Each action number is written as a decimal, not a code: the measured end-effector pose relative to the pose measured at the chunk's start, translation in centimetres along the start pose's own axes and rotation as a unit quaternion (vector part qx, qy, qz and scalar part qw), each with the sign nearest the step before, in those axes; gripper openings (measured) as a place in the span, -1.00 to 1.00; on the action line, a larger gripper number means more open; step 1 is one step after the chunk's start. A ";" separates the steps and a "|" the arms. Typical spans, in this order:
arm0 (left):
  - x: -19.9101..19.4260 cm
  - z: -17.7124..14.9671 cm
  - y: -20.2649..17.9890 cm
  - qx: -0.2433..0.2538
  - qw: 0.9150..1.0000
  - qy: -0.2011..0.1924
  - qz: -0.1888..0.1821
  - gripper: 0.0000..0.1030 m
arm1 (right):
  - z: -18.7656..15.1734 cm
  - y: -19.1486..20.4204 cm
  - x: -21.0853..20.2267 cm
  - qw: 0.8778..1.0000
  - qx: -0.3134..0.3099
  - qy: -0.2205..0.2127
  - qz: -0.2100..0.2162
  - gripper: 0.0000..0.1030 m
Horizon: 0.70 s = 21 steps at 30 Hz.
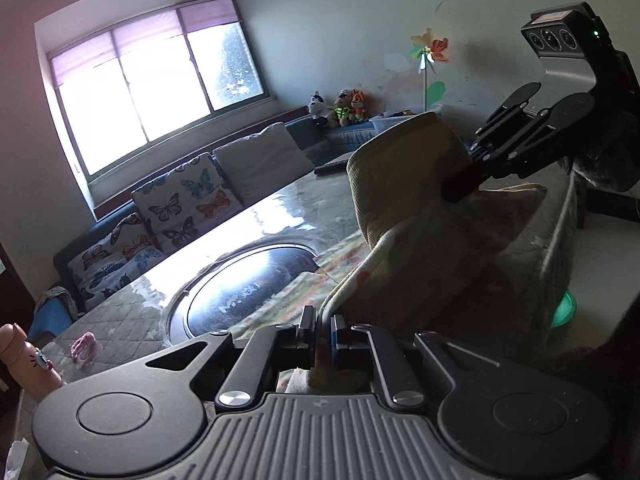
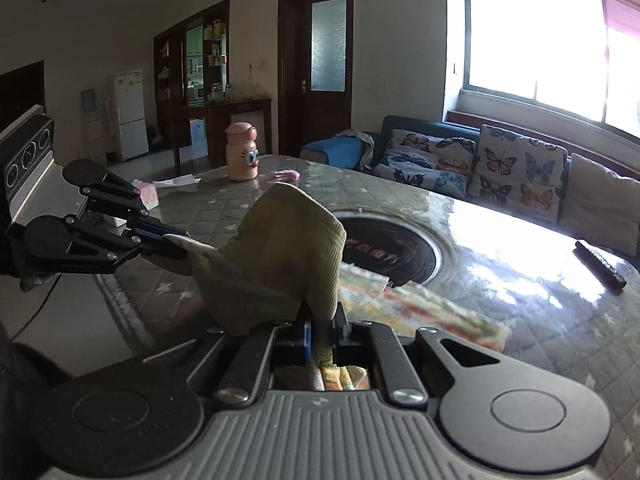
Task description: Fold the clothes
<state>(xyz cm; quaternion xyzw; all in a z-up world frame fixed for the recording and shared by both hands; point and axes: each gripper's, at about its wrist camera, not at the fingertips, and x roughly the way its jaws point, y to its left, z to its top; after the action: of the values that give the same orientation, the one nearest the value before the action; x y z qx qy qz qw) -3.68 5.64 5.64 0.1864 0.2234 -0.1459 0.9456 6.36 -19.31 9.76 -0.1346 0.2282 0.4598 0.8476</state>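
While you clamp the yellow-green ribbed fabric garment [image 2: 288, 240] with both left gripper [image 1: 324, 328] and right gripper [image 2: 322, 332], it hangs above the quilted grey table [image 2: 520, 280], ready for folding.

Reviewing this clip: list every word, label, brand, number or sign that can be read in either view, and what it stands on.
No text reads clearly in either view.
Pale lettering on the left gripper, along its lower link: too small and blurred to read.
Fridge front, marks near the top: too small to read.
Pink bottle: a cartoon face, no words.
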 end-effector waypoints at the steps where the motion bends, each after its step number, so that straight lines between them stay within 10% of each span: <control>1: 0.7 0.2 0.8 -0.010 1.000 0.003 0.001 -0.85 | 0.3 -0.3 0.4 1.000 -0.001 0.000 -0.001 -0.85; 14: 11.3 1.0 9.2 -0.106 0.992 0.070 0.016 -0.85 | 5.6 -6.9 12.5 0.998 -0.006 0.059 -0.005 -0.84; 21: 16.4 -1.5 9.8 -0.135 0.983 0.120 0.028 -0.81 | 3.1 -8.2 17.2 0.996 0.017 0.068 -0.049 -0.62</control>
<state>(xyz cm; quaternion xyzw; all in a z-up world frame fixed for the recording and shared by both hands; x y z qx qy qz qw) 13.35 11.83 -0.61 0.0792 0.3479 -0.0641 0.9320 22.16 -10.02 3.81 -0.1624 0.2858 0.4034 0.8539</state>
